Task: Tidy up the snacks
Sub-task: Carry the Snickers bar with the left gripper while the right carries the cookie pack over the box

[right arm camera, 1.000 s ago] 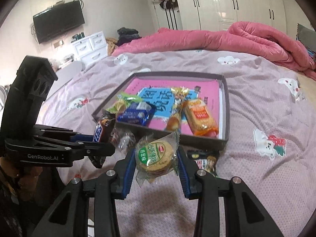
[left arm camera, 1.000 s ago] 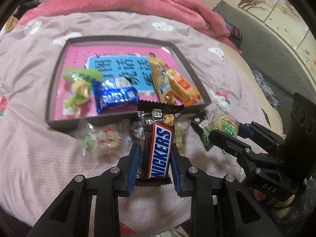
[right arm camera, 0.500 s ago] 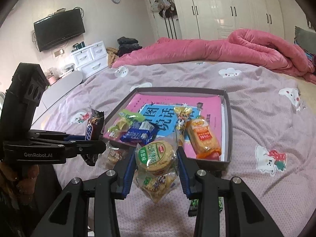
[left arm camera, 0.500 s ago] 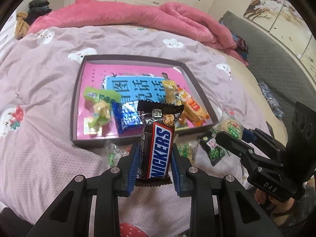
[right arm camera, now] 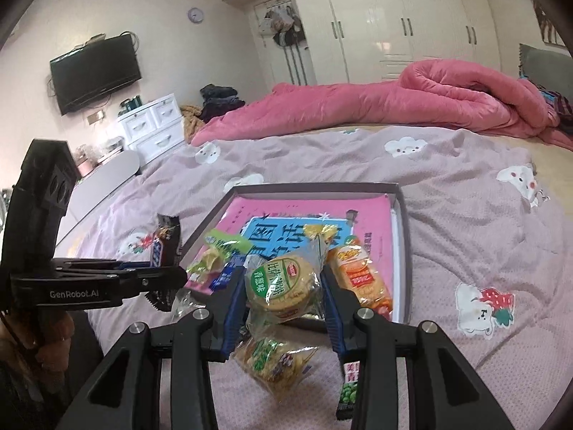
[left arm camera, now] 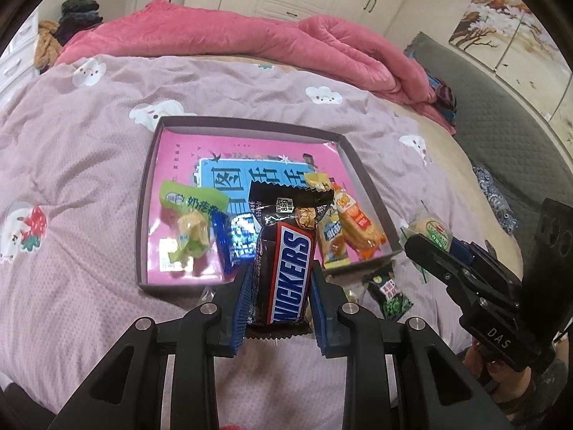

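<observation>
In my left claw (left arm camera: 280, 299) I have a Snickers bar (left arm camera: 284, 268) clamped above the bed (left arm camera: 71, 165). My right claw (right arm camera: 283, 295) grips a cracker pack (right arm camera: 281, 283). Four snacks sit in the tray (left arm camera: 141, 215); several wait outside.

Both wrist views look steeply down, close over the bed; both share the shallow grey cardboard tray (left arm camera: 361, 170) (right arm camera: 403, 215).

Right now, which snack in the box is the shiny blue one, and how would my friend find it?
Find the shallow grey box with the pink book on the lilac bedspread. Along its near edge, look between the green-topped candy bag and the Snickers bar held up in the left tool. The blue foil packet is the only glittery blue wrapper there.
</observation>
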